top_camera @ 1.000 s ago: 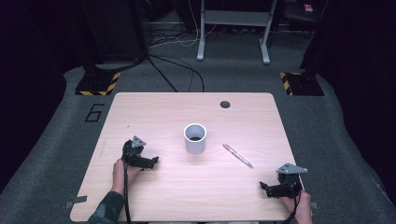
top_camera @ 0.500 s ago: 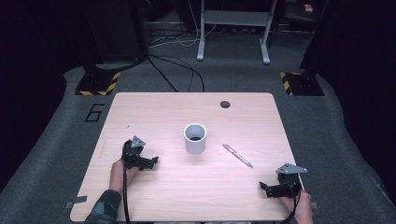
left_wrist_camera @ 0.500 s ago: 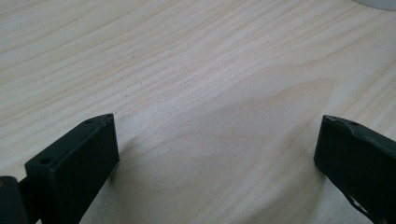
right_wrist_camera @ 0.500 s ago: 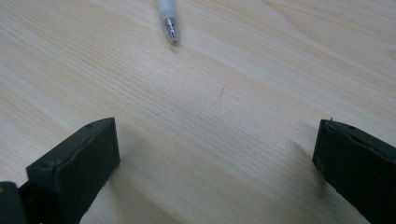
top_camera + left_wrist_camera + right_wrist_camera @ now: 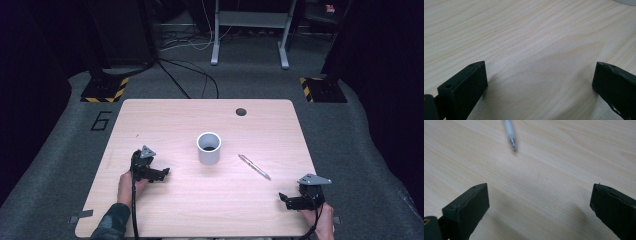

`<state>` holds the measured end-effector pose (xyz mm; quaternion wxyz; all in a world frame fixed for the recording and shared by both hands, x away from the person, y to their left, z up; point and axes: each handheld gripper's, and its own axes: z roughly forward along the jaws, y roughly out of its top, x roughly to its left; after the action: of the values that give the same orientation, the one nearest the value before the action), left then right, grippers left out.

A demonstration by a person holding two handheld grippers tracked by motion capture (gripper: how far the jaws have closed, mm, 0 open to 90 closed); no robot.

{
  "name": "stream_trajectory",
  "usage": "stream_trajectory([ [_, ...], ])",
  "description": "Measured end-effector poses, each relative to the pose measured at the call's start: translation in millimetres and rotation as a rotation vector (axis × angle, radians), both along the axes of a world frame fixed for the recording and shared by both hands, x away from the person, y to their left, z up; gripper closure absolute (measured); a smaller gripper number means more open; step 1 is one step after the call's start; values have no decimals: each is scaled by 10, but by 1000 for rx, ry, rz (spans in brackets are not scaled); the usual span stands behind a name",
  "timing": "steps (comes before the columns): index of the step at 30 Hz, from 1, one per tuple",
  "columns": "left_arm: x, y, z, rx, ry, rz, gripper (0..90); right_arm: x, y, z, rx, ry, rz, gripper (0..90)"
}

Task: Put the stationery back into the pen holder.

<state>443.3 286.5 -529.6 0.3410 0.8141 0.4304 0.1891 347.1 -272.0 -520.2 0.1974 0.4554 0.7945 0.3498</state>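
We held both tongs wide open and empty over the table point(image 5: 165, 120). The pen point(image 5: 254, 166) lay flat at four o'clock of the white cup point(image 5: 208, 148), its long axis running ten to four, tip toward our right tongs point(image 5: 284, 199); left tongs point(image 5: 164, 173) well apart.

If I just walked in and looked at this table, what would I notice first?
Probably the white cup standing upright in the middle of the wooden table, with a silvery pen lying flat on the wood to its right. Then the two black tools near the front edge: the left gripper and the right gripper, each in a hand, both with jaws wide open and empty.
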Motion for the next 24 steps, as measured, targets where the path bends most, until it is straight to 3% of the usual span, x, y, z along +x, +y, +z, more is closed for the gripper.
stream_trajectory([
  [14,0,1,2,2,2,-2,0,143,212,323,57,-14,73,42],
  [17,0,2,2,2,2,-3,0,208,276,363,71,-26,83,43],
  [24,0,1,1,0,1,-1,0,374,414,375,82,1,111,51],
])
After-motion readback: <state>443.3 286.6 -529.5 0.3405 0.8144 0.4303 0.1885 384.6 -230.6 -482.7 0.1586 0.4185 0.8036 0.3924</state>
